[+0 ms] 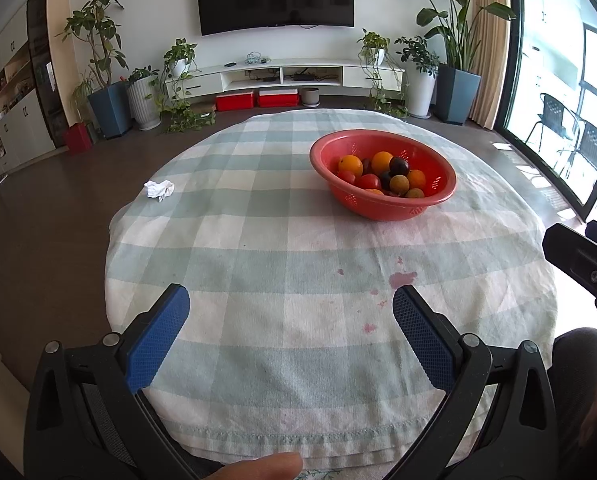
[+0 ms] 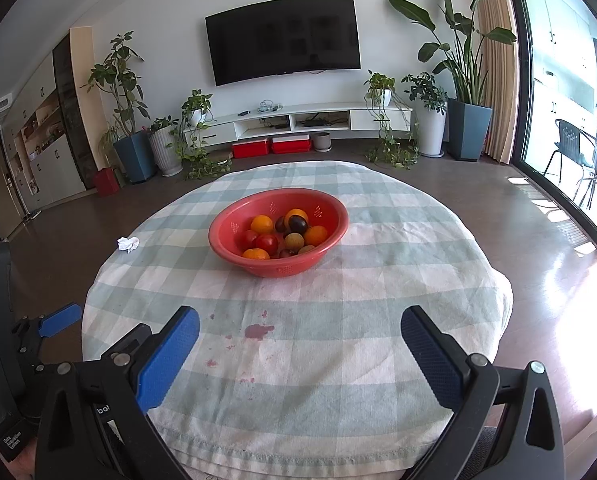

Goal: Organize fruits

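Observation:
A red colander bowl (image 1: 438,160) stands on the round table with a checked cloth (image 1: 258,248), right of centre and far from me. It holds several fruits: oranges (image 1: 381,161), red tomatoes (image 1: 368,181), dark plums (image 1: 399,166) and brownish round fruits (image 1: 399,184). My left gripper (image 1: 290,306) is open and empty over the table's near edge. In the right wrist view the bowl (image 2: 226,224) sits ahead at centre with the oranges (image 2: 261,224) inside. My right gripper (image 2: 300,326) is open and empty over the near cloth.
A crumpled white tissue (image 1: 159,189) lies on the cloth at the left; it also shows in the right wrist view (image 2: 128,243). Reddish stains (image 2: 258,331) mark the near cloth. The right gripper's body (image 1: 582,264) shows at the right edge, the left gripper's finger (image 2: 60,319) at the left.

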Action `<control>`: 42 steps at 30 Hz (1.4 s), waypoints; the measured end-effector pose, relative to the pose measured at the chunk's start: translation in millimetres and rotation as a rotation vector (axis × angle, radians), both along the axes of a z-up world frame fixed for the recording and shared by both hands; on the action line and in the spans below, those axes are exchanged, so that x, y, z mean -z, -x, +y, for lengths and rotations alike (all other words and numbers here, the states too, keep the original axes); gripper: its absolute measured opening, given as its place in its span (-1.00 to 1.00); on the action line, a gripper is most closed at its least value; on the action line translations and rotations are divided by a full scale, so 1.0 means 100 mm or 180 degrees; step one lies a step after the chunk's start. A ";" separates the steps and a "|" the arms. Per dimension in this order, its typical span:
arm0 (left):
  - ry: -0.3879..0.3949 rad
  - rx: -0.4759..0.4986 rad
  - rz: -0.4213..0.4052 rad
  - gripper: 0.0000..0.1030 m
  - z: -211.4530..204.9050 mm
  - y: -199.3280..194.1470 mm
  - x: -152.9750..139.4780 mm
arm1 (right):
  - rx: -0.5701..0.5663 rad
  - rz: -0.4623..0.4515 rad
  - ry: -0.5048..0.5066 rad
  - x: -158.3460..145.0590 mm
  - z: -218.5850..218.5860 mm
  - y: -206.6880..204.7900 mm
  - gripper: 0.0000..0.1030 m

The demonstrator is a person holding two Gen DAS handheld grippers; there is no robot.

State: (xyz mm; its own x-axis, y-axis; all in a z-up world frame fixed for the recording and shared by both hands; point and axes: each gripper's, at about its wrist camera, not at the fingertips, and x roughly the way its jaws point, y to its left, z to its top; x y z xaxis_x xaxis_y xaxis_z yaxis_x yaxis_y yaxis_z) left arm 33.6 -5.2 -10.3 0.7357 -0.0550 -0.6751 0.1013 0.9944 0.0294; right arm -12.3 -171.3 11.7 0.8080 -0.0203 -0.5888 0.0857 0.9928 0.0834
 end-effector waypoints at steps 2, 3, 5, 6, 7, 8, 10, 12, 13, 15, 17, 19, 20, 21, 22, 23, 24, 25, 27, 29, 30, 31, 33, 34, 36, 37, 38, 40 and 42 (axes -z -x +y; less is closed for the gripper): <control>-0.0002 0.0004 0.0001 1.00 0.00 0.00 0.00 | 0.0000 -0.0002 -0.0002 0.00 0.00 0.00 1.00; -0.0002 0.0005 0.0001 1.00 0.00 0.00 0.00 | 0.0001 -0.0001 -0.0001 0.00 0.00 0.00 1.00; -0.0003 0.0003 0.0001 1.00 0.00 0.00 0.00 | -0.0002 0.0003 -0.0005 0.00 0.00 0.00 1.00; -0.0003 0.0007 0.0002 1.00 0.00 0.00 0.00 | -0.0001 0.0002 -0.0003 0.00 0.00 0.00 1.00; -0.0002 0.0007 0.0004 1.00 0.00 0.00 0.01 | -0.0001 -0.0001 -0.0001 0.00 0.00 0.00 1.00; -0.0003 0.0008 0.0004 1.00 0.00 0.01 0.02 | 0.0001 -0.0005 0.0001 0.00 0.00 0.00 1.00; -0.0005 0.0005 0.0001 1.00 0.00 0.01 0.01 | 0.0004 -0.0002 -0.0005 -0.01 0.00 0.00 1.00; -0.0004 0.0005 0.0003 1.00 0.00 0.01 0.01 | 0.0007 -0.0001 -0.0008 0.01 -0.01 0.00 1.00; -0.0003 0.0005 0.0005 1.00 0.00 0.01 0.01 | 0.0009 0.0000 -0.0007 0.02 -0.01 0.00 1.00; -0.0006 0.0004 0.0003 1.00 0.00 0.01 0.01 | 0.0005 0.0000 -0.0009 0.01 -0.01 0.00 1.00; -0.0005 0.0004 0.0003 1.00 0.00 0.01 0.01 | 0.0005 0.0001 -0.0007 0.01 -0.01 0.00 1.00; -0.0002 0.0006 0.0003 1.00 0.00 0.01 0.01 | 0.0005 0.0001 -0.0009 0.01 -0.01 0.00 1.00; -0.0004 0.0004 0.0004 1.00 -0.01 0.01 0.01 | 0.0005 0.0001 -0.0010 0.01 -0.01 0.01 1.00; -0.0005 0.0005 0.0004 1.00 -0.01 0.01 0.02 | 0.0006 -0.0001 -0.0009 0.00 -0.01 0.00 1.00; -0.0004 0.0006 0.0004 1.00 -0.01 0.01 0.01 | 0.0007 0.0001 -0.0009 0.01 -0.01 0.00 1.00; -0.0006 0.0002 0.0005 1.00 -0.01 0.01 0.01 | 0.0006 0.0001 -0.0011 0.01 -0.01 0.00 1.00; -0.0004 0.0004 0.0005 1.00 -0.01 0.01 0.01 | 0.0008 0.0004 -0.0011 0.01 -0.01 0.00 1.00; -0.0003 0.0006 0.0006 1.00 -0.01 0.01 0.02 | 0.0009 0.0007 -0.0010 0.02 -0.01 0.01 1.00; -0.0008 0.0004 0.0005 1.00 -0.01 0.01 0.01 | 0.0011 0.0004 -0.0010 0.02 -0.01 0.01 1.00; -0.0005 0.0005 0.0006 1.00 -0.01 0.01 0.01 | 0.0012 0.0004 -0.0013 0.02 -0.01 0.01 1.00; -0.0007 0.0006 0.0005 1.00 -0.01 0.01 0.02 | 0.0010 0.0005 -0.0011 0.02 -0.01 0.01 1.00; -0.0008 0.0003 0.0005 1.00 -0.01 0.01 0.01 | 0.0010 0.0005 -0.0010 0.02 -0.01 0.01 1.00; -0.0006 0.0006 0.0004 1.00 -0.01 0.01 0.01 | 0.0009 0.0007 -0.0010 0.02 -0.01 0.01 1.00; -0.0006 0.0005 0.0006 1.00 -0.01 0.00 0.01 | 0.0008 0.0006 -0.0012 0.02 -0.01 0.01 1.00; -0.0005 0.0003 0.0008 1.00 -0.01 0.01 0.02 | 0.0009 0.0006 -0.0012 0.02 -0.01 0.01 1.00; -0.0005 0.0004 0.0005 1.00 -0.01 0.01 0.01 | 0.0010 0.0005 -0.0011 0.02 -0.01 0.02 1.00; -0.0004 0.0002 0.0005 1.00 -0.01 0.01 0.02 | 0.0010 0.0006 -0.0012 0.01 -0.01 0.01 1.00; -0.0006 0.0003 0.0005 1.00 -0.01 0.01 0.01 | 0.0010 0.0008 -0.0010 0.02 -0.02 0.02 1.00; -0.0007 0.0006 0.0004 1.00 -0.01 0.01 0.02 | 0.0010 0.0007 -0.0012 0.01 -0.01 0.01 1.00</control>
